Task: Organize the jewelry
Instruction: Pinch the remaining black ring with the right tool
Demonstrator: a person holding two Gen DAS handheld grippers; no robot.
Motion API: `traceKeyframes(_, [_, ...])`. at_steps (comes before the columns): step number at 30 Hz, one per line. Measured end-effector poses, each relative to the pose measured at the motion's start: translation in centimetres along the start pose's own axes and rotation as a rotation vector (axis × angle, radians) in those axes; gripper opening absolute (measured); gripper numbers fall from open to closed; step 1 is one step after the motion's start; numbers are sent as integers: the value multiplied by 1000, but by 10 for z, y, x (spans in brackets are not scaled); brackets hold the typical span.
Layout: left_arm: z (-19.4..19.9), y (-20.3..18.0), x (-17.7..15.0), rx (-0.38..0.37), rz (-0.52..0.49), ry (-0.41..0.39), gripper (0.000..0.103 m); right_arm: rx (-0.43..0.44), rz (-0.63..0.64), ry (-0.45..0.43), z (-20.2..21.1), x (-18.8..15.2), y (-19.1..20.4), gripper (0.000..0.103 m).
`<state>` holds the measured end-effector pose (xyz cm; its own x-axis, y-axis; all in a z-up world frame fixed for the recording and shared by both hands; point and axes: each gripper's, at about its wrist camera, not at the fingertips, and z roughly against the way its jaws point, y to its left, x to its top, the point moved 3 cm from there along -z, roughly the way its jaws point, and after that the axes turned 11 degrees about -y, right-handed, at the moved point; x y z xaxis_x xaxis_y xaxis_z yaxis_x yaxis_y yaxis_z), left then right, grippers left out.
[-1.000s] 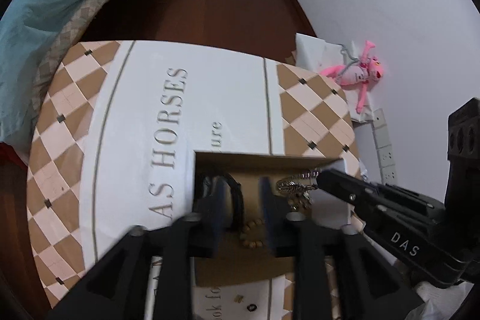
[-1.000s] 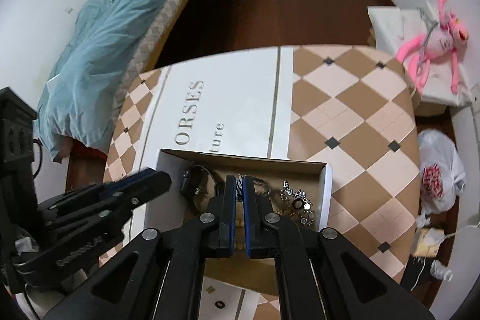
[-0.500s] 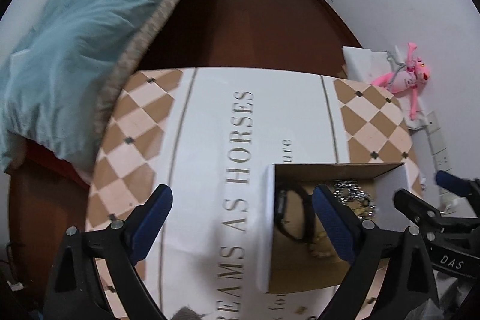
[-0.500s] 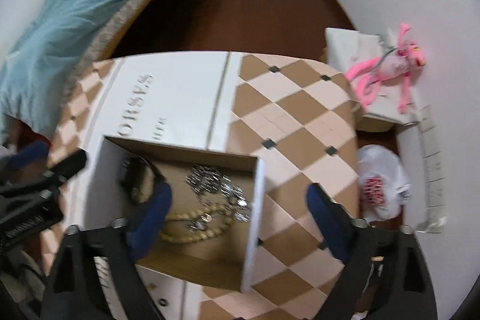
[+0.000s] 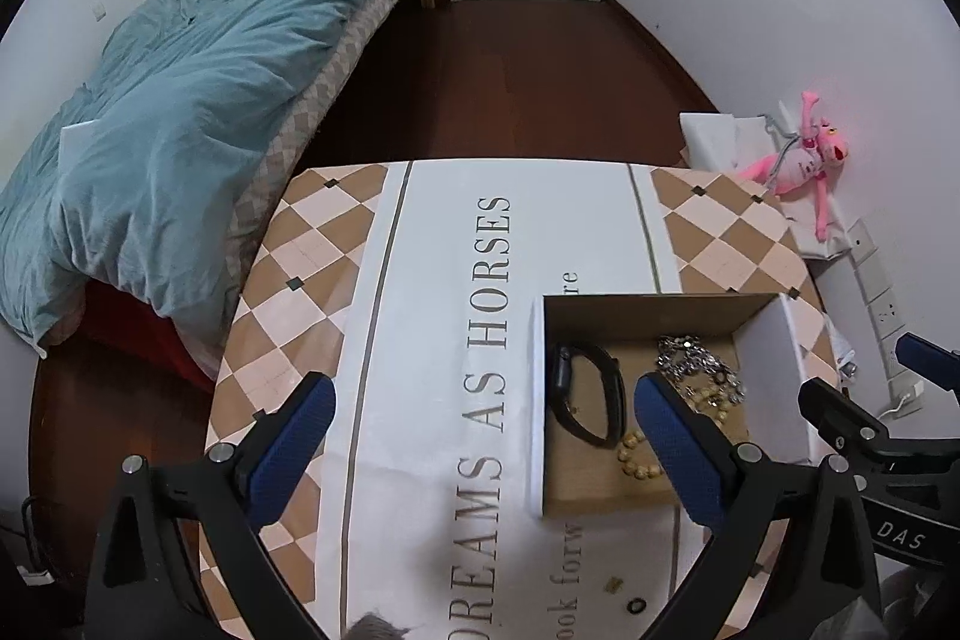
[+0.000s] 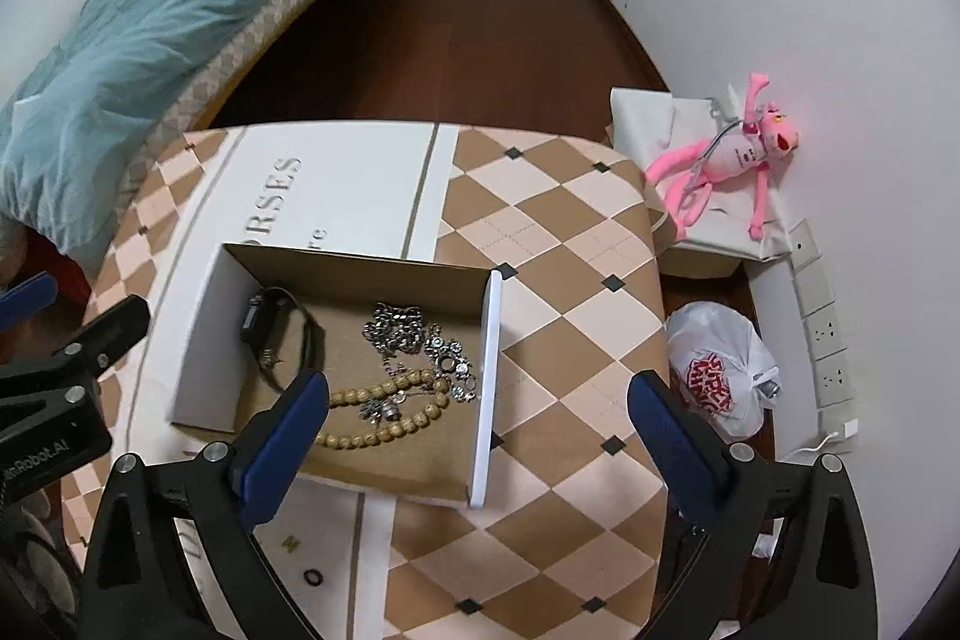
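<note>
An open cardboard box (image 5: pixel 774 340) (image 6: pixel 489 370) stands on the table. Inside lie a black smart watch (image 5: pixel 585 394) (image 6: pixel 276 334), a silver chain bracelet (image 5: pixel 696 364) (image 6: pixel 414 334) and a wooden bead bracelet (image 5: pixel 639 454) (image 6: pixel 384 412). My left gripper (image 5: pixel 480 454) is open and empty, held above the table left of the box. My right gripper (image 6: pixel 474 448) is open and empty, above the box's right wall. A small black ring (image 5: pixel 636 606) (image 6: pixel 312 577) and a small gold piece (image 5: pixel 612 585) (image 6: pixel 290 544) lie on the cloth near the box's front.
The table wears a checkered cloth (image 5: pixel 312 274) (image 6: pixel 570 280) with printed lettering. A bed with a blue duvet (image 5: pixel 180 100) is at the left. A pink plush toy (image 6: pixel 732 160), a white plastic bag (image 6: pixel 720 370) and wall sockets (image 6: pixel 828 340) are at the right.
Both grippers have opened wide and pulled back and up from the box. The jewelry that they were over stays in the box.
</note>
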<state>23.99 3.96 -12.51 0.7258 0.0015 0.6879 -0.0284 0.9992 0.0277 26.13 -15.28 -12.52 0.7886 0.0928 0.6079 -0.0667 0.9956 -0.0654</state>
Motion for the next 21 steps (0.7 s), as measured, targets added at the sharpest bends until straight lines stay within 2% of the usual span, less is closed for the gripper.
traceKeyframes(5, [19, 7, -23, 4, 21, -8, 102, 8, -11, -34, 26, -17, 3, 101])
traceKeyframes(8, [25, 13, -46, 28, 25, -3, 102, 29, -7, -37, 35, -43, 11, 101])
traceKeyframes(13, [20, 21, -99, 76, -2, 50, 102, 104, 15, 3, 24, -98, 36, 101])
traceKeyframes(17, [7, 26, -141, 68, -13, 112, 102, 126, 13, 32, 11, -132, 51, 101])
traceKeyframes(18, [5, 27, -148, 64, -20, 115, 102, 129, 12, 36, 7, -140, 55, 100])
traceKeyframes(21, [2, 30, -162, 59, -41, 121, 102, 144, 7, 42, 2, -153, 62, 85])
